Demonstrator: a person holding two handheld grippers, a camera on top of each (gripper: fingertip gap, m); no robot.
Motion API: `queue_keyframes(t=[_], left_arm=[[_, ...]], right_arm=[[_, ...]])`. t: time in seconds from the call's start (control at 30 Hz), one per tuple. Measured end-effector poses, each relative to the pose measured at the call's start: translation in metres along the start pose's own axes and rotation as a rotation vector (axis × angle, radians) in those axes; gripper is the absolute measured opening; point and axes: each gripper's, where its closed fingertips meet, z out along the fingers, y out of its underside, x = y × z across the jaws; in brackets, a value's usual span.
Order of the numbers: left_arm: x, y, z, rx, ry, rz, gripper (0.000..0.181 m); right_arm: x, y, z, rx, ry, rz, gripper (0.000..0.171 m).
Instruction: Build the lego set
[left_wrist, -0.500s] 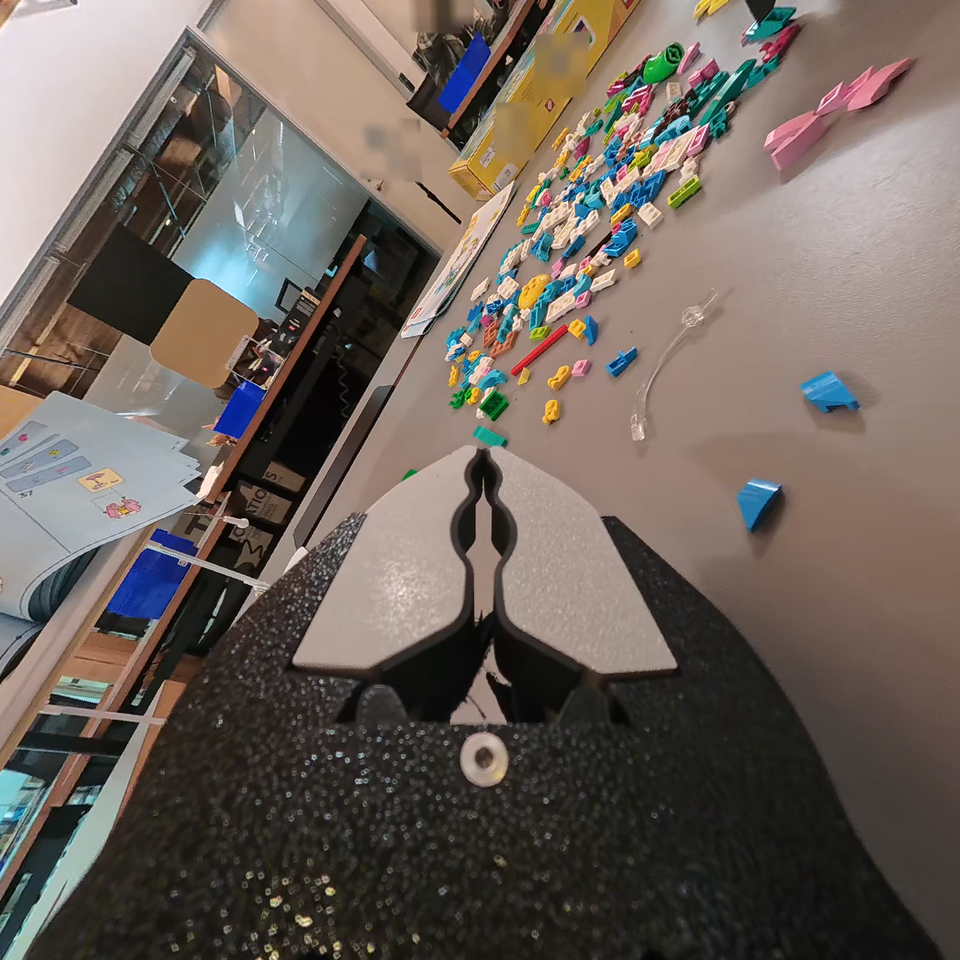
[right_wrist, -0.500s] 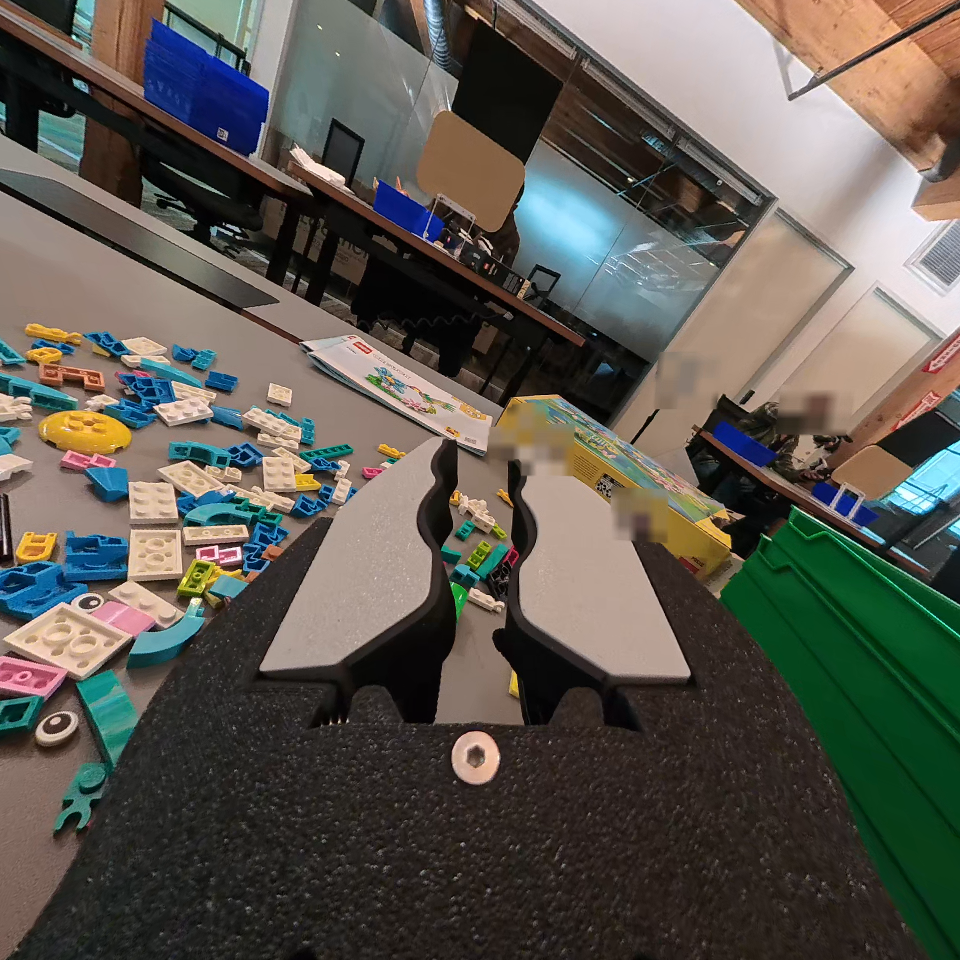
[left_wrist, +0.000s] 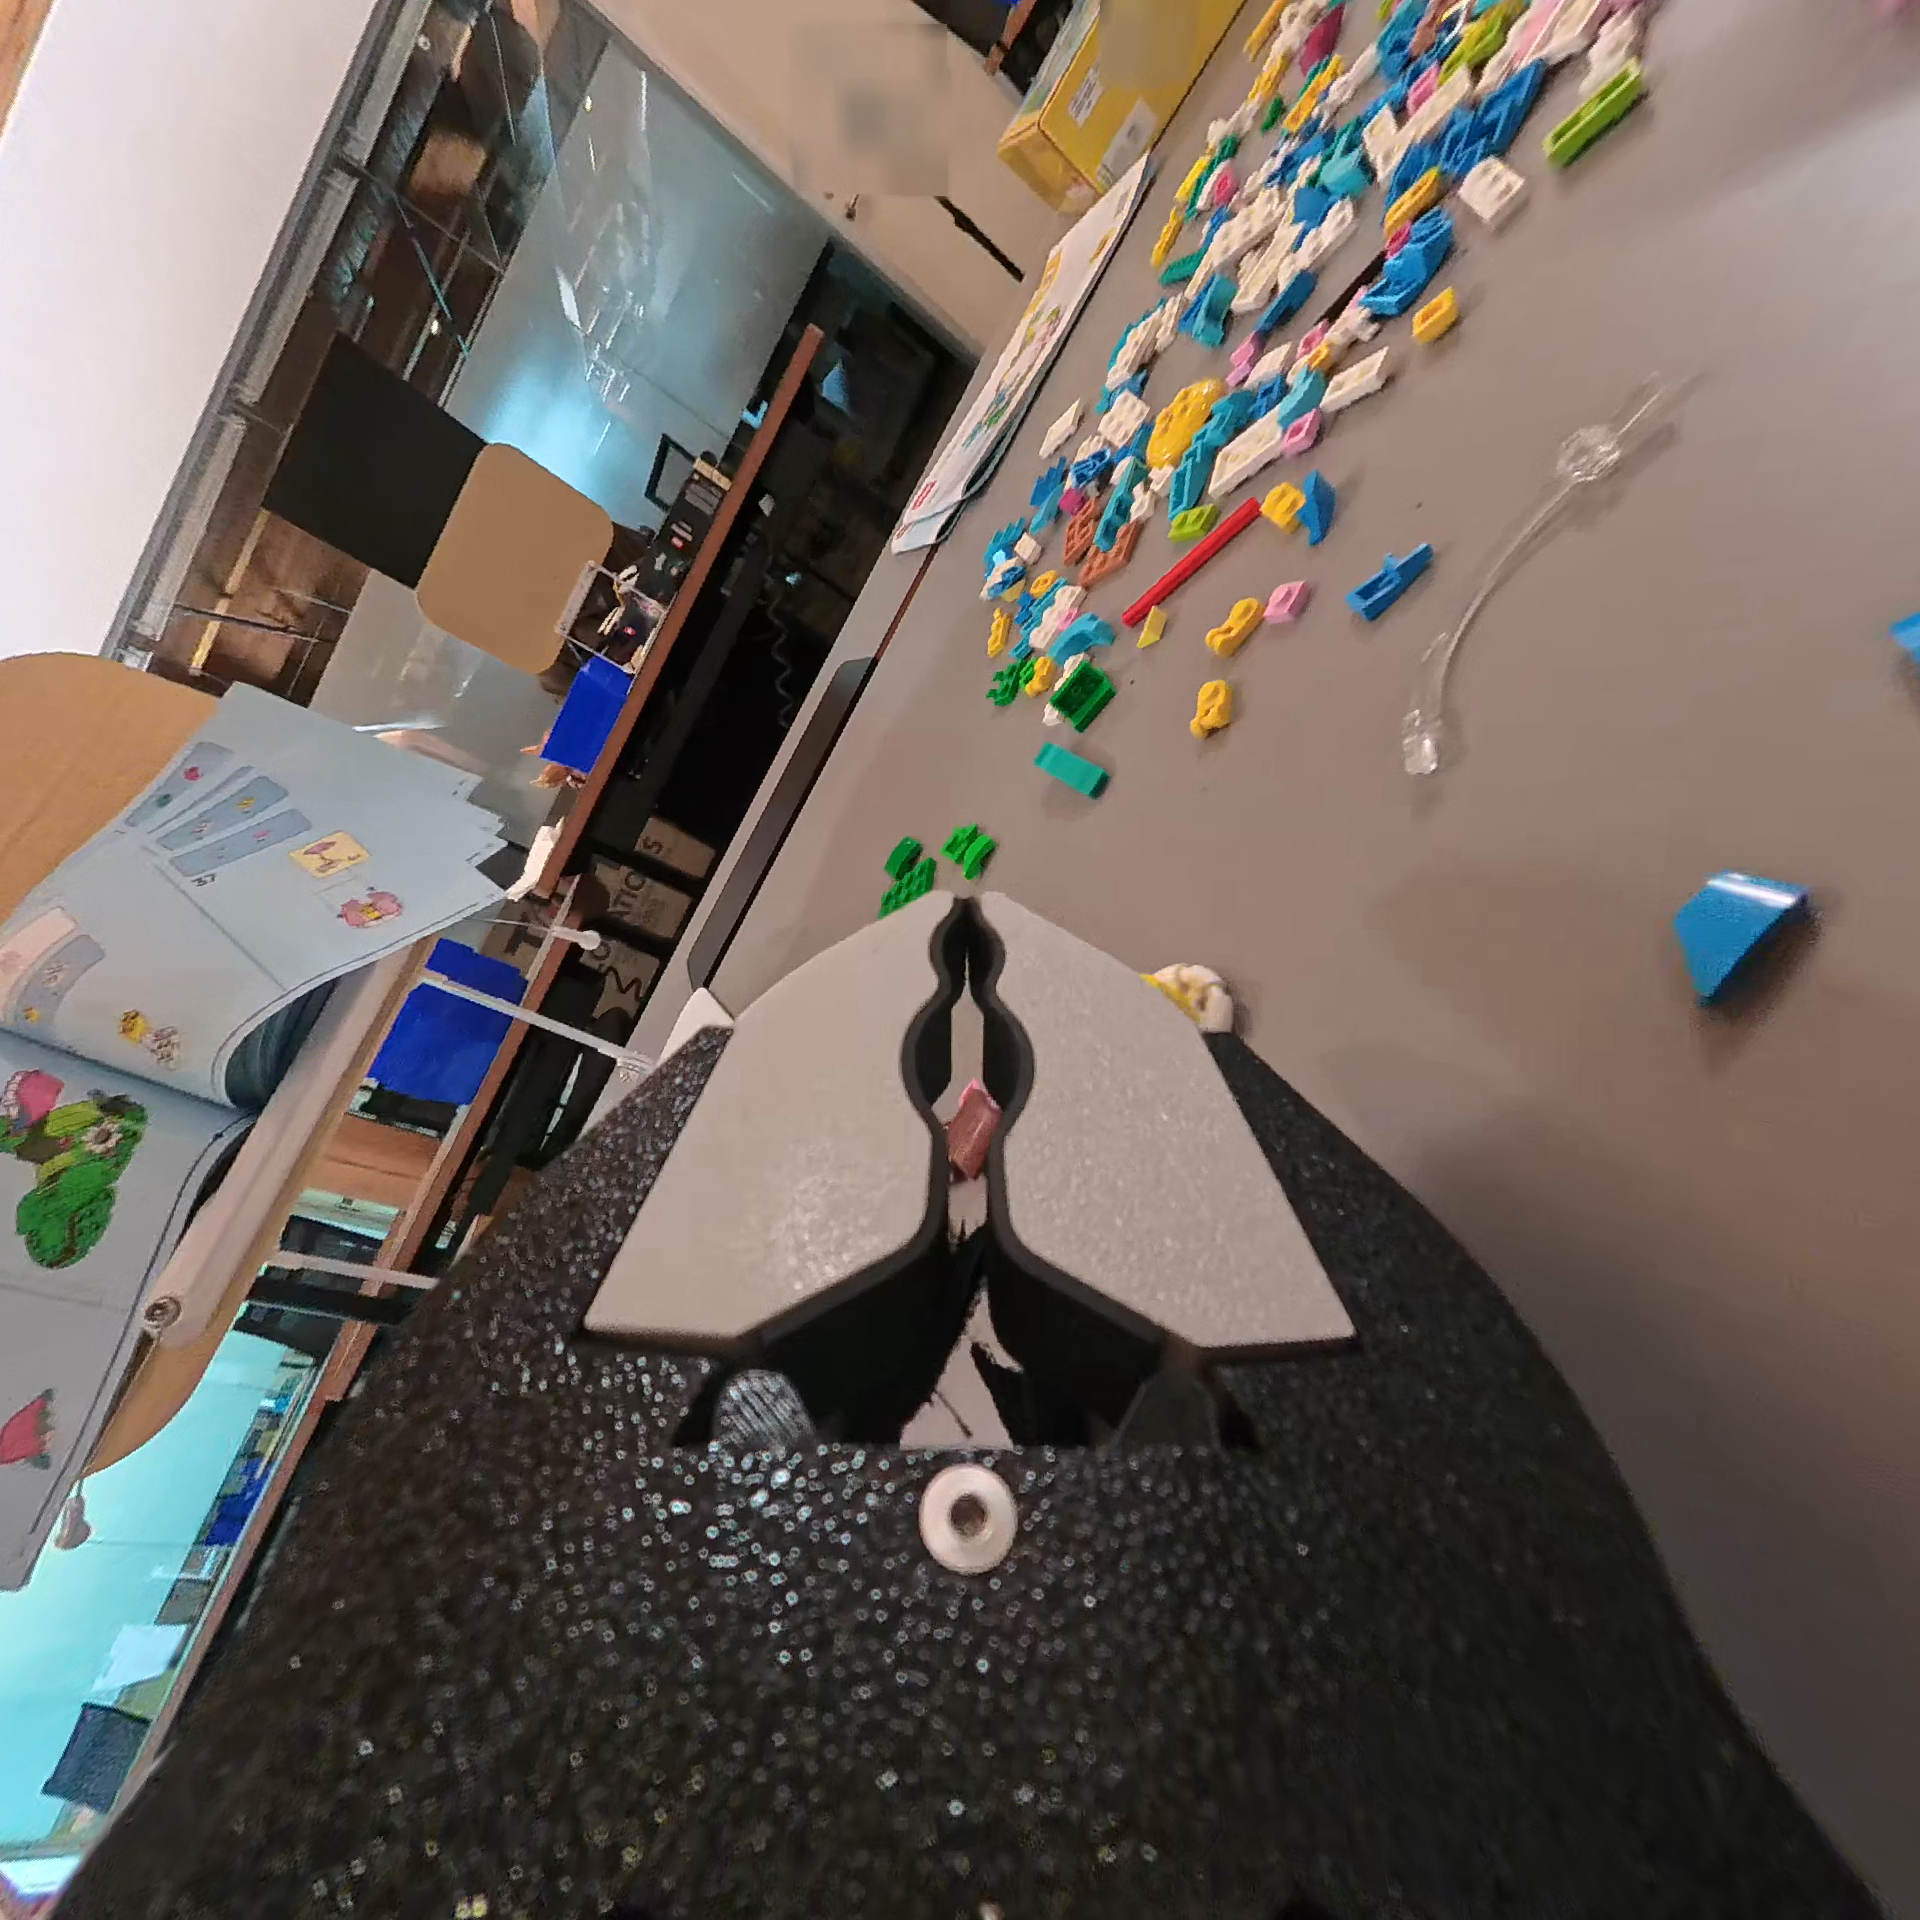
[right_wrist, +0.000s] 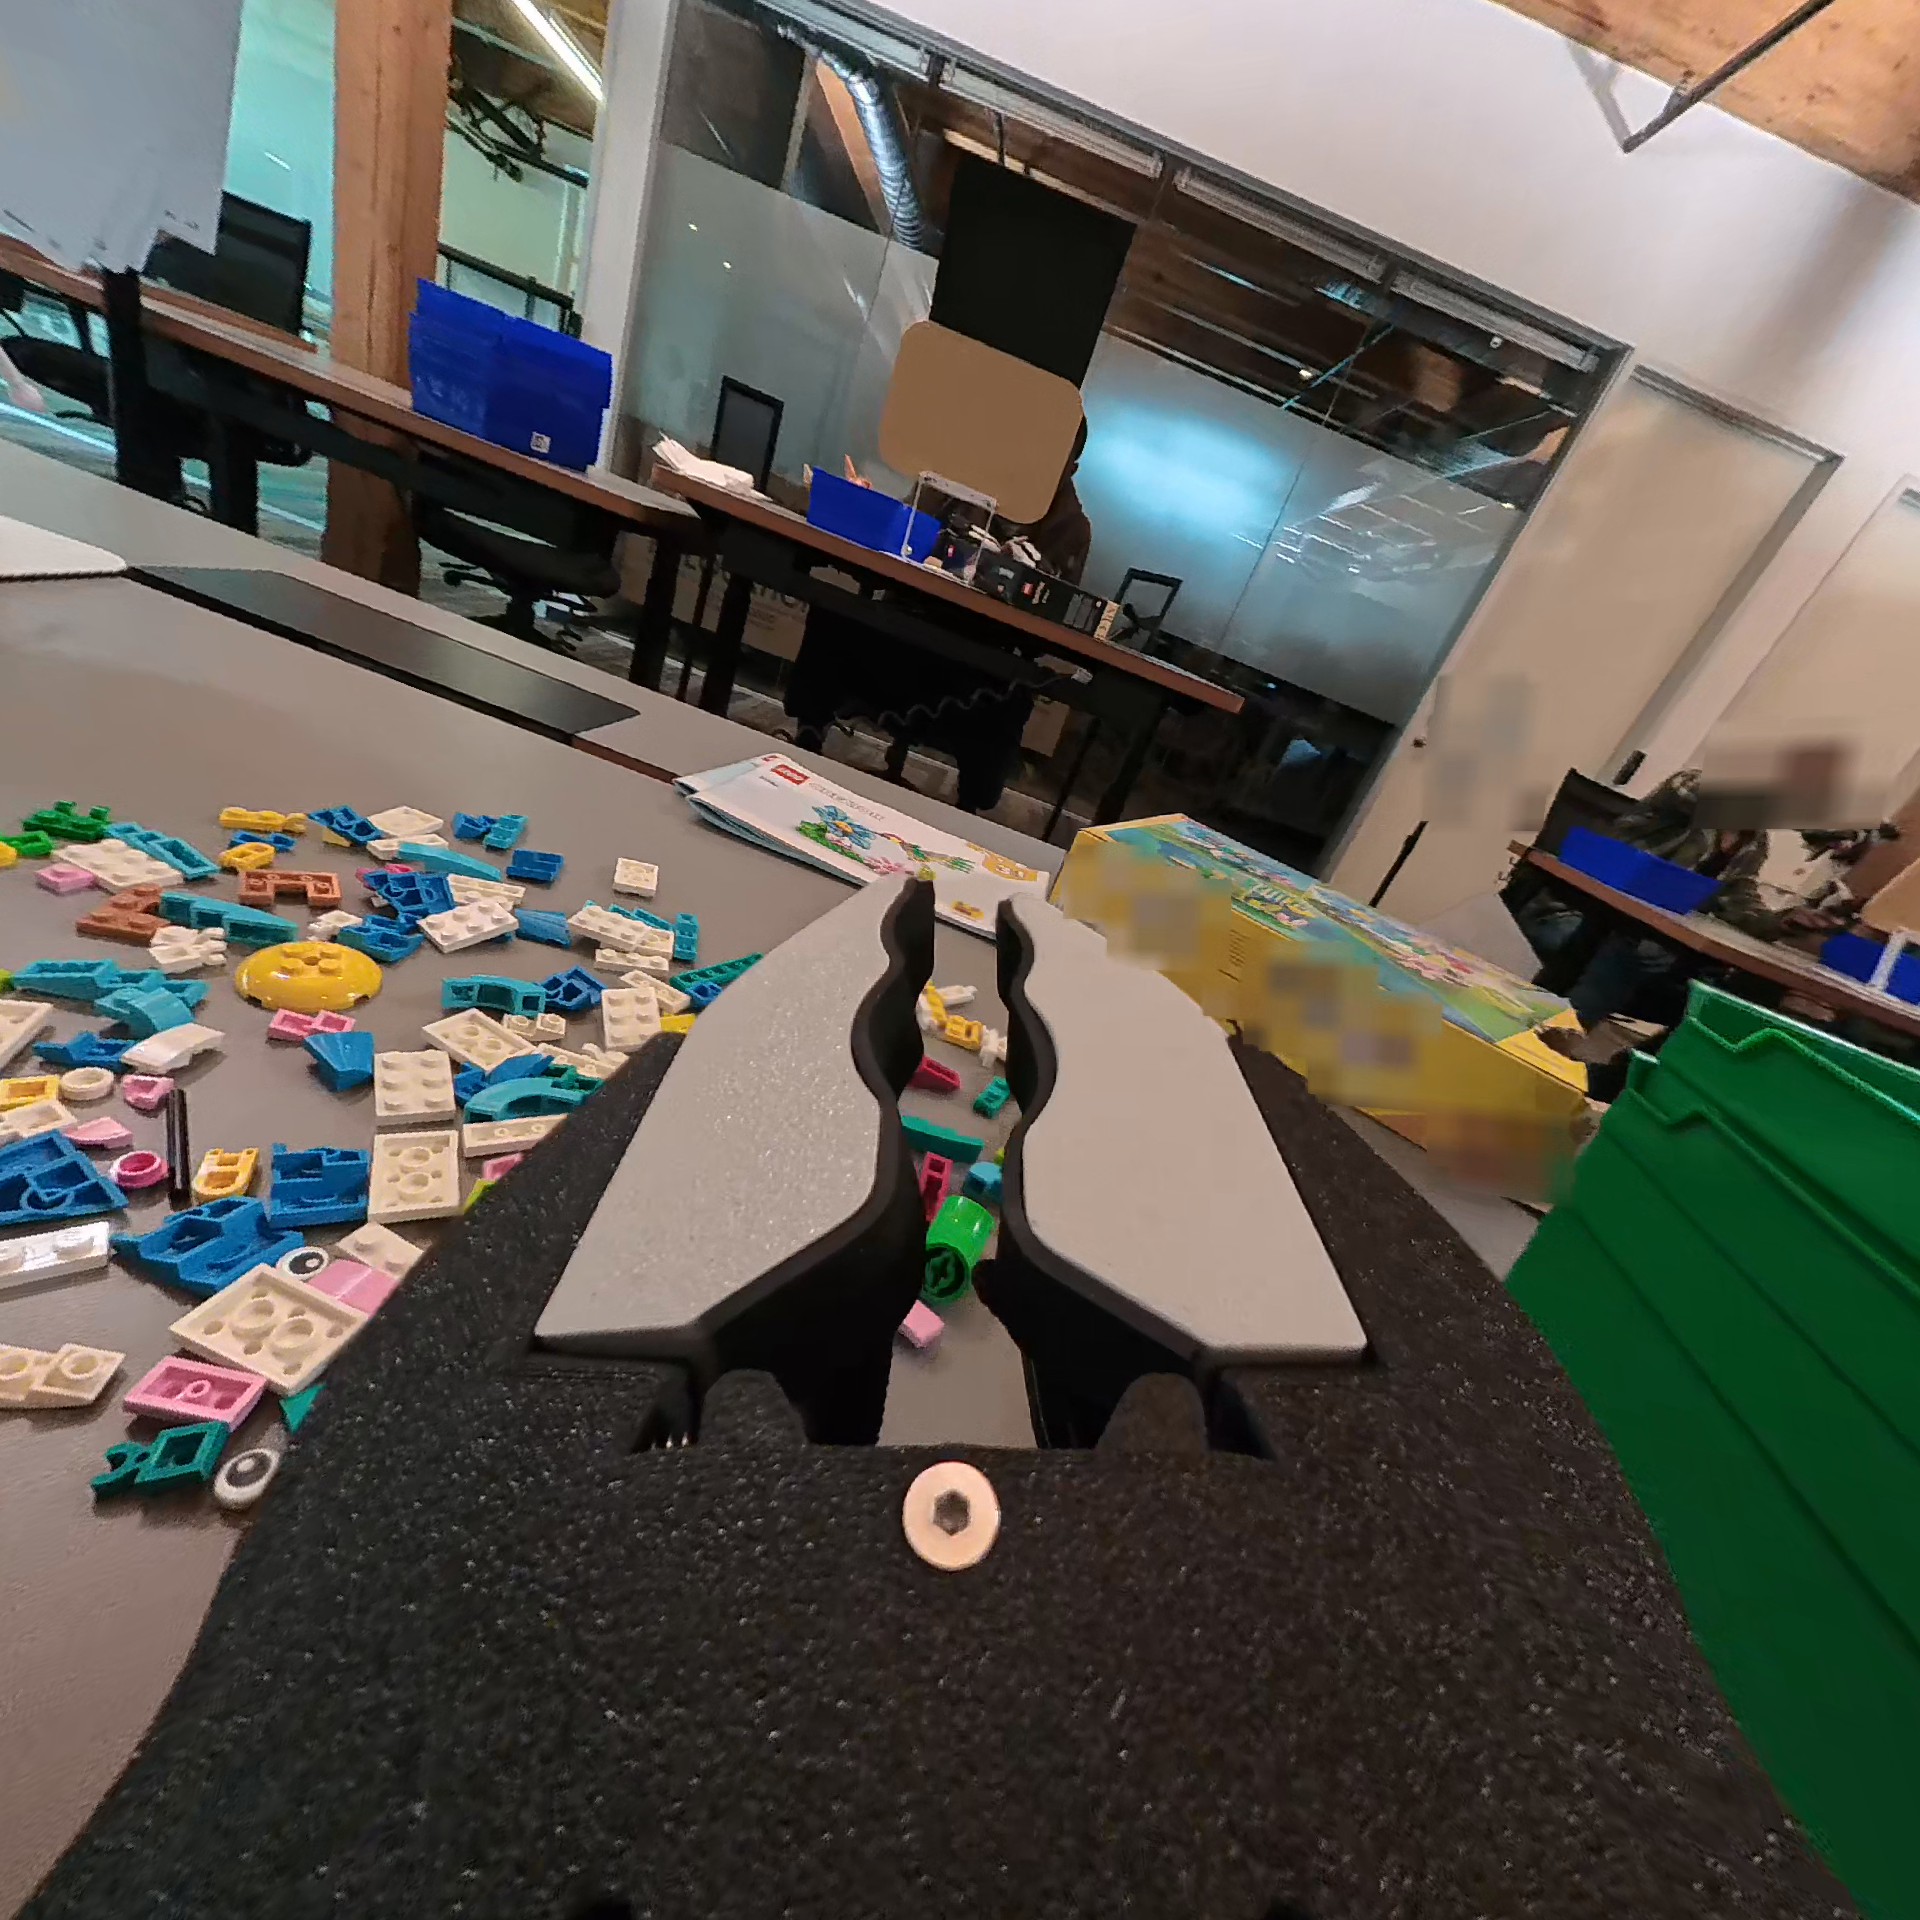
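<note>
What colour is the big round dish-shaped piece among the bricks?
Yellow: the round dish piece shows best in the right wrist view.

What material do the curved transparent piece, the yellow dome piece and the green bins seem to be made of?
The curved transparent piece looks like clear, glossy plastic: the grey table shows through it. The yellow dome piece looks like smooth, hard plastic, with moulded studs and a soft shine. The green bins look like rigid moulded plastic, semi-gloss, with stepped rims.
</note>
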Motion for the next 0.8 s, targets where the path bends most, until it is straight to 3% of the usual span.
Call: queue_keyframes(t=[0.23,0.47,0.8], left_arm=[[-0.001,0.000,0.000,-0.009,-0.026,0.028,0.000],[-0.033,0.009,-0.006,0.011,-0.118,-0.224,0.000],[-0.031,0.017,-0.002,-0.060,-0.137,-0.178,0.000]], right_arm=[[-0.017,-0.010,-0.001,0.067,-0.097,0.016,0.008],[-0.049,-0.032,-0.007,0.138,-0.234,0.024,0.008],[-0.072,-0.038,-0.012,0.166,-0.314,-0.019,0.007]])
